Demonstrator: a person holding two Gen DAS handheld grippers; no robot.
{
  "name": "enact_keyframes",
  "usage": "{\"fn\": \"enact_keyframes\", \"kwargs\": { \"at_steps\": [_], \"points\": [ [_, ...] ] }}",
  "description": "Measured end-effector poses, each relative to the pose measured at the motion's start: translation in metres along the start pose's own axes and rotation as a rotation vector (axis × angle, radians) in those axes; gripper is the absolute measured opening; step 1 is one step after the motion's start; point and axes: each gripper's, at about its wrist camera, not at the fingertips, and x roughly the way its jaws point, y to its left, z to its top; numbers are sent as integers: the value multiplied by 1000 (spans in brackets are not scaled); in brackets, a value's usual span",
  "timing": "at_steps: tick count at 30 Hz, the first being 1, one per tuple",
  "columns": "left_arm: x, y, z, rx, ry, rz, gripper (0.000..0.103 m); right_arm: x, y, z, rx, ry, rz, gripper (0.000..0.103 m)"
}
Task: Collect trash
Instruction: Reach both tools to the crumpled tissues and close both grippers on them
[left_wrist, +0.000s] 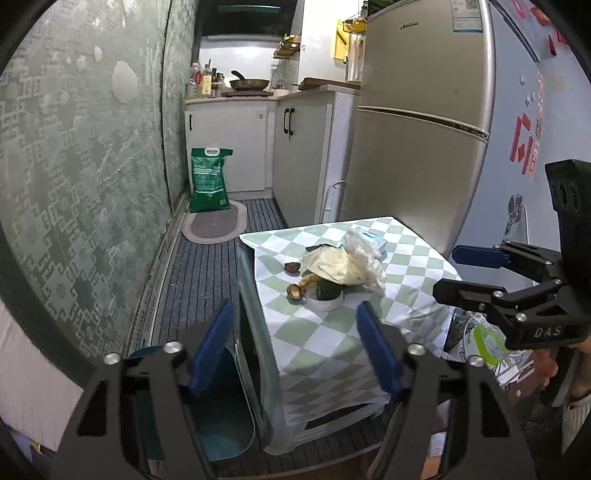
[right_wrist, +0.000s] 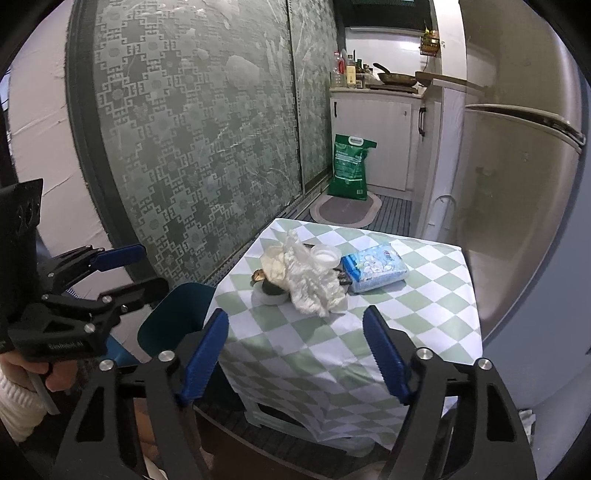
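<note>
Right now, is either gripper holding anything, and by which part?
Nothing is held. The left gripper and right gripper both stand open and empty, short of the trash pile on the table.

1. My left wrist camera looks forward and downward from the near left corner of the checkered table (left_wrist: 332, 332), close to it, facing the kitchen counter (left_wrist: 236, 96) behind it.
2. My right wrist camera looks down from the table's near right side, angled toward the patterned sliding door (right_wrist: 192, 147) to the table's left.
3. Both views share the table top, the green sack (right_wrist: 351, 168) beyond the table, and each other's gripper.
</note>
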Motion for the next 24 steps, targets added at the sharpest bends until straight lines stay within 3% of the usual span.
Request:
{"fn": "enact_keyframes", "kwargs": {
  "at_steps": [11, 17, 24],
  "points": [
    [44, 11, 30, 69, 86, -81, 35, 44, 1, 25, -80, 83, -11, 52],
    [66, 19, 40, 85, 133, -133, 35, 73, 13, 34, -176, 136, -51, 50],
    [83, 23, 39, 44, 169, -208, 36, 83, 2, 36, -177, 160, -64, 26]
  ]
}}
